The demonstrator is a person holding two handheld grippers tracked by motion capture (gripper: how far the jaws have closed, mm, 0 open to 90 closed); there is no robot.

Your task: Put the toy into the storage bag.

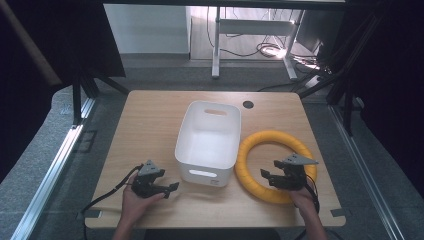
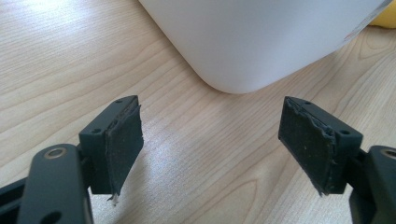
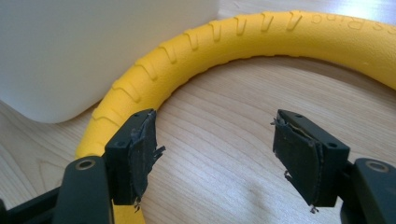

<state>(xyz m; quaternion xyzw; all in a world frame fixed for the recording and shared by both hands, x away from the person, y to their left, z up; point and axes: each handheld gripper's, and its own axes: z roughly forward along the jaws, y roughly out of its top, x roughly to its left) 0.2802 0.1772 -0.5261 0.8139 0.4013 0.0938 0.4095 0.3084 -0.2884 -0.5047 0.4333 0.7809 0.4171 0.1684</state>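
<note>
Right gripper (image 3: 212, 154): your jaws stand wide apart with nothing between them, low over the wood inside the yellow ring (image 3: 196, 44); one pad sits just beside the ring's inner edge.
Left gripper (image 2: 210, 140): also spread wide and holding nothing, facing the rounded near corner of the white bin (image 2: 261, 37).
Ring position: flat on the table (image 1: 150, 130), just right of the bin (image 1: 209, 137) and about touching its side; your right gripper (image 1: 272, 177) hovers over the near-left part of the loop.
Ring handling: it looks like moulded foam or soft rubber, so judge it light and a little springy; the ribbed inner face should give your pads grip.
Where to grip: pinch across the tube at the near arc, one jaw inside the loop and one outside.
Risk: held at one point, the loop may droop or swing.
</note>
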